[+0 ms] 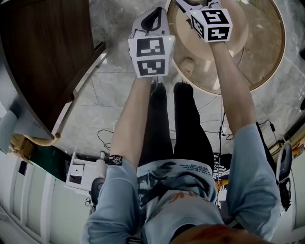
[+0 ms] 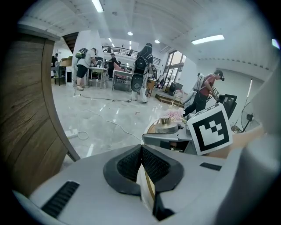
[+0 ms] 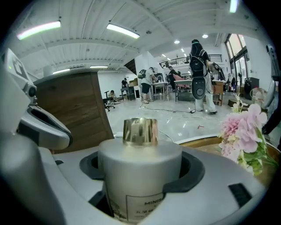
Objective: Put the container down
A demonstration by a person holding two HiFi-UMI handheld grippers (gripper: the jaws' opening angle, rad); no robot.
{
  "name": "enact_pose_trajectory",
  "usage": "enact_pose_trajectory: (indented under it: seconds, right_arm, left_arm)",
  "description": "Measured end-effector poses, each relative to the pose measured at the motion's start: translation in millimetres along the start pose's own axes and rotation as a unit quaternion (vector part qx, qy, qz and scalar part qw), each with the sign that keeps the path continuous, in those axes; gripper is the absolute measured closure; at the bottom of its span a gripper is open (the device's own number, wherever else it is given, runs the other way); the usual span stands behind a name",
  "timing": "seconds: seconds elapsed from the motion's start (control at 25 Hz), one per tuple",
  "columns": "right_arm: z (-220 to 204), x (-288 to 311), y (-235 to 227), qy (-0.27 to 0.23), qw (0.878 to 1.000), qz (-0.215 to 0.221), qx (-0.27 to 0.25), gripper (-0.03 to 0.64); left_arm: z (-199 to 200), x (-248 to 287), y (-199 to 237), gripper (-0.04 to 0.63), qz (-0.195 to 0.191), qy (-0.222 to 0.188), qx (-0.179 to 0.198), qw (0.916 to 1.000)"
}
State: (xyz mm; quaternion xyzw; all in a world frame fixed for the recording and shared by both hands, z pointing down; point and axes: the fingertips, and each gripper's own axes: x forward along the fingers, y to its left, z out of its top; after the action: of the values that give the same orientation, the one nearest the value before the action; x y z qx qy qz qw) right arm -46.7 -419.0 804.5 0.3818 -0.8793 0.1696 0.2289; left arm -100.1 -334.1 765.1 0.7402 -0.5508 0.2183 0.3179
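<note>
A white cylindrical container (image 3: 139,184) with a gold cap (image 3: 140,131) and a printed label stands upright between the pads of my right gripper (image 3: 142,167), which is shut on its body. In the head view that gripper (image 1: 189,5) reaches over the round beige table (image 1: 267,52) and hides the container. My left gripper (image 2: 141,151) is shut with its pads touching at the tip and nothing held. It hovers at the table's near-left rim (image 1: 153,19). From the left gripper view, the right gripper's marker cube (image 2: 210,129) and the container (image 2: 167,128) show just to the right.
Pink flowers (image 3: 243,127) stand on the round table at the right, close to the container. A dark wooden table (image 1: 43,52) stands to the left, and its panel (image 3: 72,110) is close by. Cables lie on the marble floor (image 1: 105,95). People work far across the hall.
</note>
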Motion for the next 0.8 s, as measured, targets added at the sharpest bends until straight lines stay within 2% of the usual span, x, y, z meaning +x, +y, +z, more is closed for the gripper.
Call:
enact_pose_trajectory:
  seconds: [0.24,0.44,0.8]
  right_arm:
    - [0,-3,3,0.005,1.000,0.018,-0.022,0.258]
    - [-17,-9,7,0.044,0.997,0.040,-0.047,0.253]
    - [-31,-18,9,0.085,0.991,0.025,-0.096,0.245]
  left_arm:
    - [4,-4,-5,0.569,-0.003,-0.003,-0.007,1.0000]
    - [-1,-8,-5,0.569,-0.001,-0.003,-0.012,0.9999]
    - [-11,-20,-9,0.569,-0.001,0.002,-0.008,1.0000]
